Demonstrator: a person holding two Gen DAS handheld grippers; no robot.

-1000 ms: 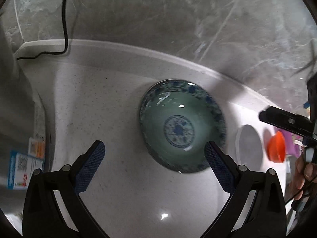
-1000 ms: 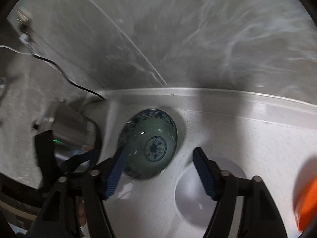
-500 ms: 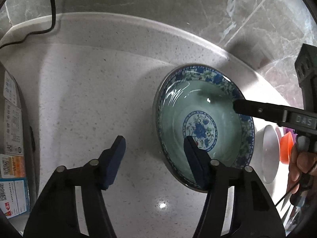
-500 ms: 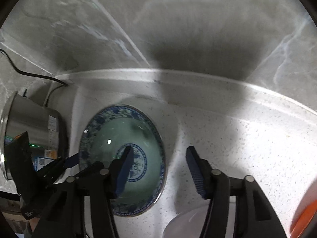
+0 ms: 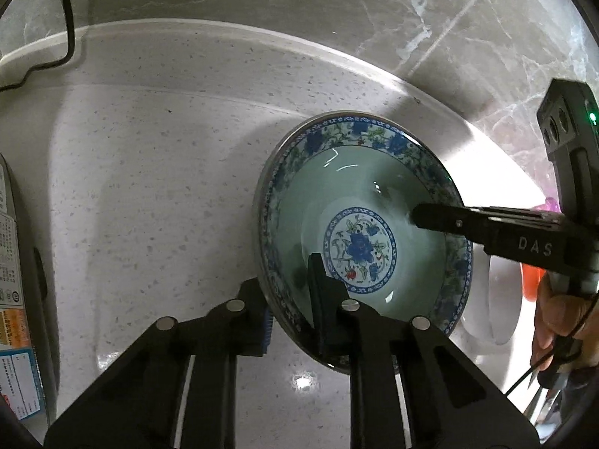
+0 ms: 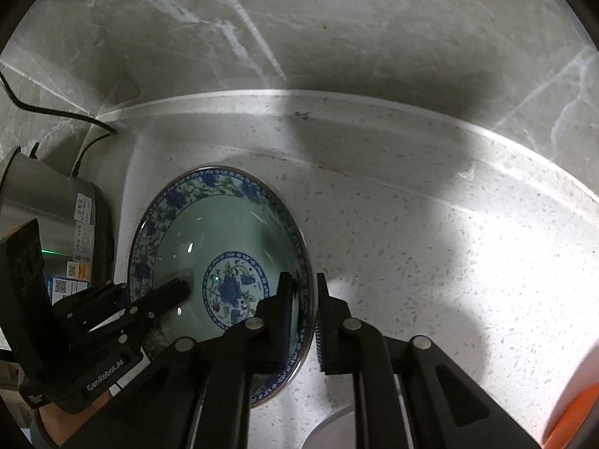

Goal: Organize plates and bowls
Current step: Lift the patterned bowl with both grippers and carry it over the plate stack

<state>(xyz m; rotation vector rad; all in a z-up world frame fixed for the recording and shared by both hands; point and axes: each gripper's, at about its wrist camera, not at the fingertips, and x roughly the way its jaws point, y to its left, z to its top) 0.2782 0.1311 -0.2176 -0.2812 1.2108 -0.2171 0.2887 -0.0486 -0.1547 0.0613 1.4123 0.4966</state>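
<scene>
A steel cooker (image 6: 48,205) with its black cord (image 5: 67,30) stands on the speckled counter (image 5: 149,187).

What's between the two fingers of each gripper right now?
Bowl rim in both. Left gripper pinches the near-left rim in the left wrist view; right gripper pinches the opposite rim in the right wrist view.

Speckled white countertop (image 5: 149,187) is carrying a blue-patterned green bowl (image 5: 359,202), with a white plate (image 5: 501,299) lying just beside it and a steel cooker (image 6: 48,202) standing nearby.
</scene>
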